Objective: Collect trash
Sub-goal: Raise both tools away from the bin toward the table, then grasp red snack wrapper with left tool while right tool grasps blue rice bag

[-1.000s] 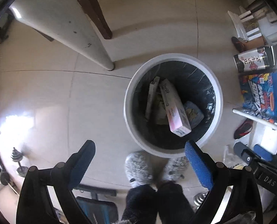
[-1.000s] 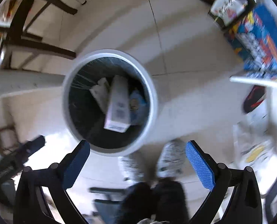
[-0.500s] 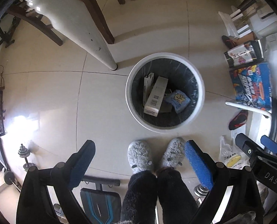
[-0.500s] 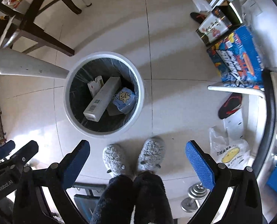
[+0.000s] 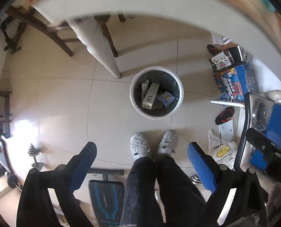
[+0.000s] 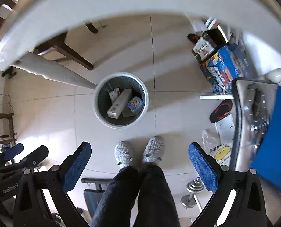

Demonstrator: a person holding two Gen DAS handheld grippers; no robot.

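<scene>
A round white trash bin (image 5: 156, 92) with a dark liner stands upright on the tiled floor, just beyond the person's feet. Inside lie a long white box (image 5: 150, 95), a smaller white carton (image 5: 144, 87) and a blue packet (image 5: 166, 99).

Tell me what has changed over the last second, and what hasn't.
Both claws, left and right, have lifted up and away from the trash bin, which now looks smaller and sits below a white table edge. Nothing was gripped or released. Unchanged: both claws open and empty, the long white box and blue packet in the bin, the slippered feet in front of it.
</scene>
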